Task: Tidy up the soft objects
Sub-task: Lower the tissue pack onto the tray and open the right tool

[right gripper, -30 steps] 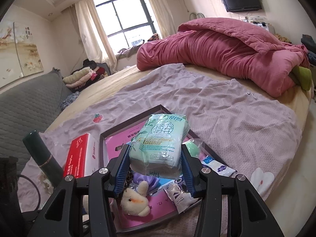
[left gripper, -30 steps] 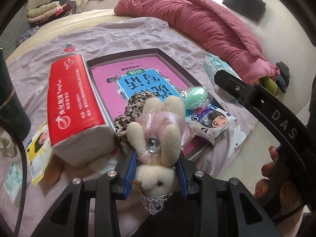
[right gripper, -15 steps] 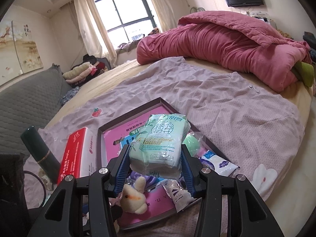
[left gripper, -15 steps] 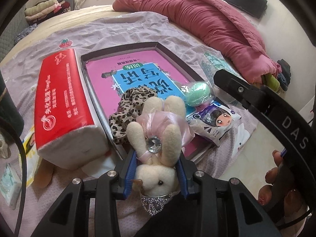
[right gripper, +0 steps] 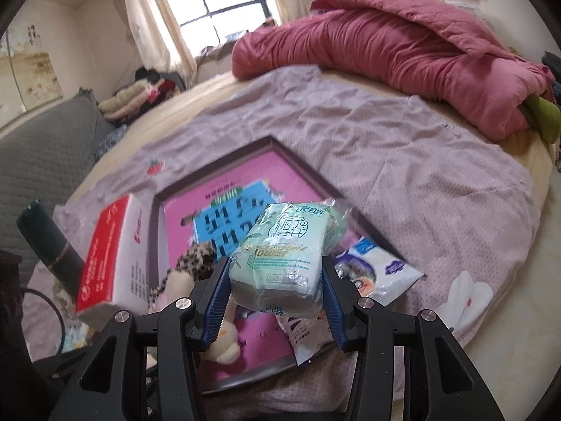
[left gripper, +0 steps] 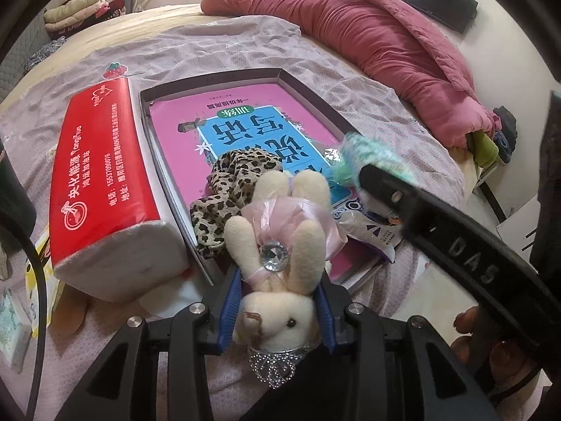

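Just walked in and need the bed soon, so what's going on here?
A person is sorting soft things on the bed with a handheld tool in each hand. The left tool holds a plush bunny over the near edge of a shallow tray. The right tool holds a green tissue pack above that tray, which already has a leopard scrunchie. A red tissue box lies beside it.

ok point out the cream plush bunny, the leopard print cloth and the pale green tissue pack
cream plush bunny (left gripper: 277,312): left wrist view, on its face
leopard print cloth (left gripper: 238,179): left wrist view, on its middle folds
pale green tissue pack (right gripper: 280,263): right wrist view, on its printed front
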### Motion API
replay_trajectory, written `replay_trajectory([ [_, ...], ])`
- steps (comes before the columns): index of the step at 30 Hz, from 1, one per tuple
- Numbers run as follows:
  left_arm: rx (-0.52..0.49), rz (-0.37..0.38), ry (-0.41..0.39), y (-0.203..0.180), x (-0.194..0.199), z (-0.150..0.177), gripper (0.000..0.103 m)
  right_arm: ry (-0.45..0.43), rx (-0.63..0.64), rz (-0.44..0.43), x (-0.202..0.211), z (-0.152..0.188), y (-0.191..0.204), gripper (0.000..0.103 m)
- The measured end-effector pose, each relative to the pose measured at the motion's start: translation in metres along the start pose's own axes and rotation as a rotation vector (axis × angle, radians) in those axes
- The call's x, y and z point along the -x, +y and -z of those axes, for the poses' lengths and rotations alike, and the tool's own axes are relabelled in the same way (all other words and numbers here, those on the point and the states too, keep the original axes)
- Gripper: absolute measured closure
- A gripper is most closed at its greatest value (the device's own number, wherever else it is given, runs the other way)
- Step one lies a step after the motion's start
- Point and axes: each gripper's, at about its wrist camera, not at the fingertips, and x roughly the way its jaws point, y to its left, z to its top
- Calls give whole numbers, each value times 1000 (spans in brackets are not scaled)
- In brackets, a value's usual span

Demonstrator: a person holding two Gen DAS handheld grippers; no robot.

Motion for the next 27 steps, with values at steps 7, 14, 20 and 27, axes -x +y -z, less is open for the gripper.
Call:
replay_trajectory([
  [7, 1, -4, 7, 1, -7, -1, 62, 78, 10, 14, -17, 3, 1, 52],
  [14, -11, -21, 8, -1, -14, -3, 62, 112, 0, 28, -26, 4, -1, 51],
  [20, -12, -22, 12, -2, -17, -5, 62, 119, 0, 24, -28, 4, 0, 46],
  [27, 0, -12, 19, 0, -21, -7, 62, 86, -2, 26, -22, 4, -1, 33],
])
